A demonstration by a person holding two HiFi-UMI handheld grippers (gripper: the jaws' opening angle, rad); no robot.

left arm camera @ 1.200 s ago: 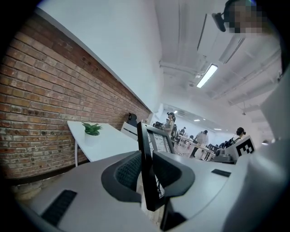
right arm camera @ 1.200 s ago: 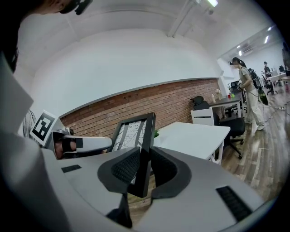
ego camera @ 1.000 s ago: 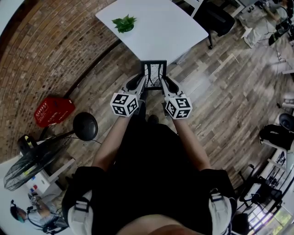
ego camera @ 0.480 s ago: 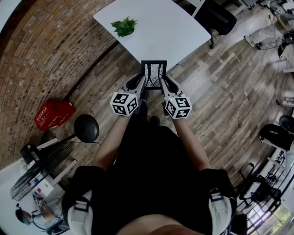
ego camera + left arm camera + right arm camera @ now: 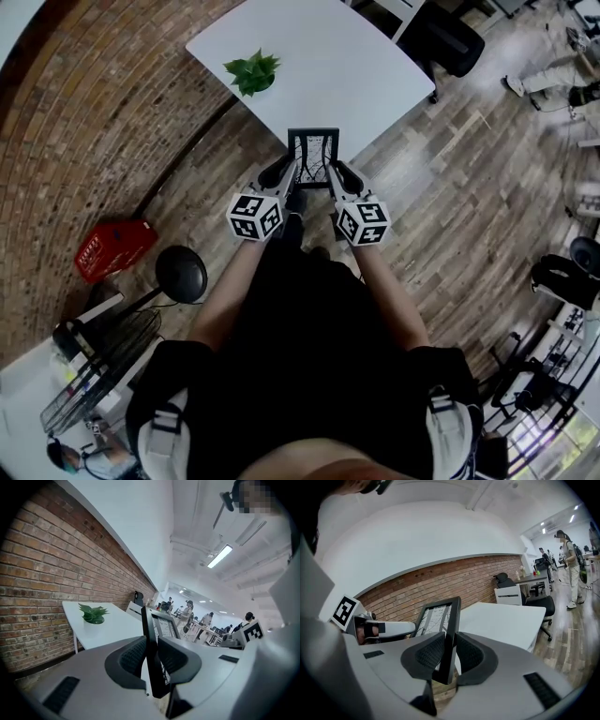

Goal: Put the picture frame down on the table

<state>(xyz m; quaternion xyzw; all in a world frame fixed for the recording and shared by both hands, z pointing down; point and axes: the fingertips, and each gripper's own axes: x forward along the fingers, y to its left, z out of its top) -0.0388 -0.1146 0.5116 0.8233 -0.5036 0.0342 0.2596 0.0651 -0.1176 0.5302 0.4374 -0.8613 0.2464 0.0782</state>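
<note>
A black picture frame (image 5: pixel 312 150) with a line drawing is held upright in the air just in front of the near edge of the white table (image 5: pixel 347 56). My left gripper (image 5: pixel 291 176) is shut on the frame's left side (image 5: pixel 149 634). My right gripper (image 5: pixel 332 176) is shut on its right side (image 5: pixel 451 630). In the right gripper view the frame's face (image 5: pixel 434 616) shows, with the left gripper (image 5: pixel 382 629) beyond it. The frame hangs over the wooden floor, not touching the table.
A small green plant (image 5: pixel 250 71) sits on the table's left part. A black office chair (image 5: pixel 445 39) stands at the table's far right. A brick wall (image 5: pixel 84 122) runs along the left. A red basket (image 5: pixel 111 247) and a black fan (image 5: pixel 181 274) stand on the floor at the left.
The frame and both grippers have edged a little closer to the table's near edge. Both grips are unchanged.
</note>
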